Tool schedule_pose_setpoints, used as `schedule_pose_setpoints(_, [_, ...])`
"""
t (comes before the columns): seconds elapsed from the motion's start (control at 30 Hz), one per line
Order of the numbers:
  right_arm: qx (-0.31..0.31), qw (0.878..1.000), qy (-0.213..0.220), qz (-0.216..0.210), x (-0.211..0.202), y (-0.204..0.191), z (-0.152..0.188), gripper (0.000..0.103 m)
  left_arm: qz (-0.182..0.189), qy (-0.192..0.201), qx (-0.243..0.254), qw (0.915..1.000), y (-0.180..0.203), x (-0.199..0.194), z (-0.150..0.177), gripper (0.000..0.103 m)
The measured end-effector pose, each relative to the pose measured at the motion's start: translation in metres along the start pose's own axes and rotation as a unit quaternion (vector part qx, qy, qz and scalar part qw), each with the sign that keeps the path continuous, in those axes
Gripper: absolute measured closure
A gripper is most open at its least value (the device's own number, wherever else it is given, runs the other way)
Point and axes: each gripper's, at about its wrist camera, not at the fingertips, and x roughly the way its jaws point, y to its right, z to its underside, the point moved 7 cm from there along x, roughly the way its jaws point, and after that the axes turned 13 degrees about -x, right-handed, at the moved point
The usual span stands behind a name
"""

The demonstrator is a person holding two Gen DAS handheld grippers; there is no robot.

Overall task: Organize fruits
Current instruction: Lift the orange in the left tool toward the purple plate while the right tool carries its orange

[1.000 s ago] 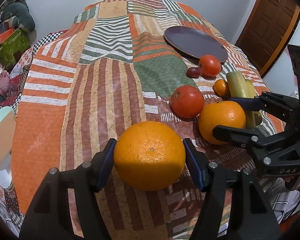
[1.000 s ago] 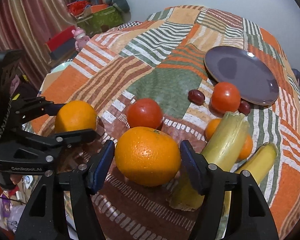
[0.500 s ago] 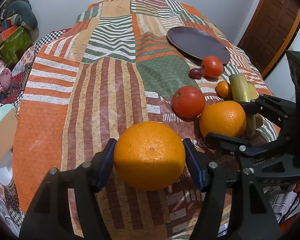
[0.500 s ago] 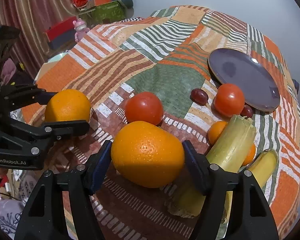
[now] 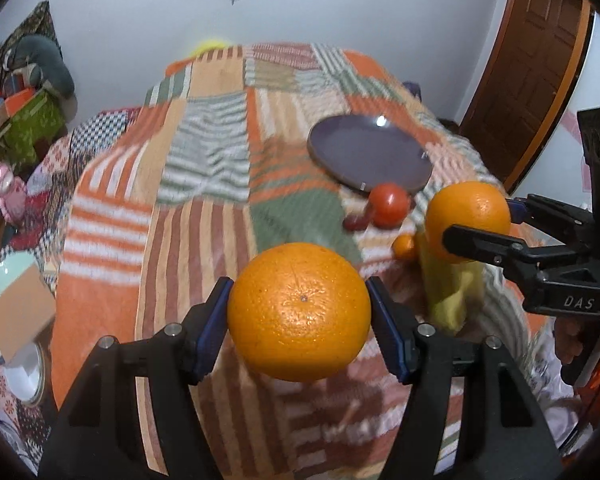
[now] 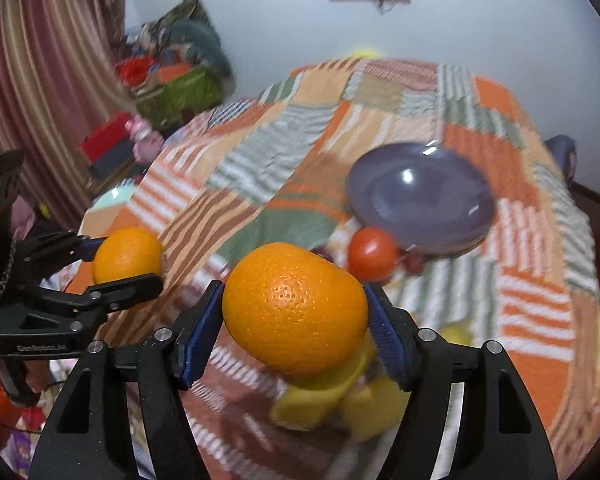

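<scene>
My left gripper (image 5: 299,312) is shut on a large orange (image 5: 299,312) and holds it above the patchwork cloth. My right gripper (image 6: 295,307) is shut on a second orange (image 6: 295,307), also lifted; it shows at the right of the left wrist view (image 5: 467,218). The left gripper with its orange (image 6: 127,255) shows at the left of the right wrist view. A purple plate (image 5: 370,158) (image 6: 420,196) lies further back. A red tomato (image 5: 389,210) (image 6: 373,255) sits just in front of the plate.
Yellow-green stalks (image 5: 446,286) (image 6: 340,396), a small orange fruit (image 5: 405,247) and a dark grape (image 5: 354,222) lie on the cloth near the tomato. Boxes and toys (image 5: 20,120) stand beyond the table at left. A wooden door (image 5: 528,64) is at right.
Both grippers have lifted their oranges up off the cloth and the views have tilted upward. The second tomato is now hidden behind the held fruit.
</scene>
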Motion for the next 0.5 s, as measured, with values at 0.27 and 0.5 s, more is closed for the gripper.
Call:
schedule_pose_setpoints(0.27, [0.015, 0.998, 0.045, 0.045, -0.034, 0.046, -0.014, 0.037, 0.009, 0.028, 0.005, 0.9996, 0.032, 0.002, -0.038, 0.037])
schedule_pose_setpoints(0.5, [0.018, 0.995, 0.075, 0.062, -0.049, 0.078, -0.03, 0.037, 0.012, 0.041, 0.007, 0.999, 0.056, 0.011, -0.066, 0.037])
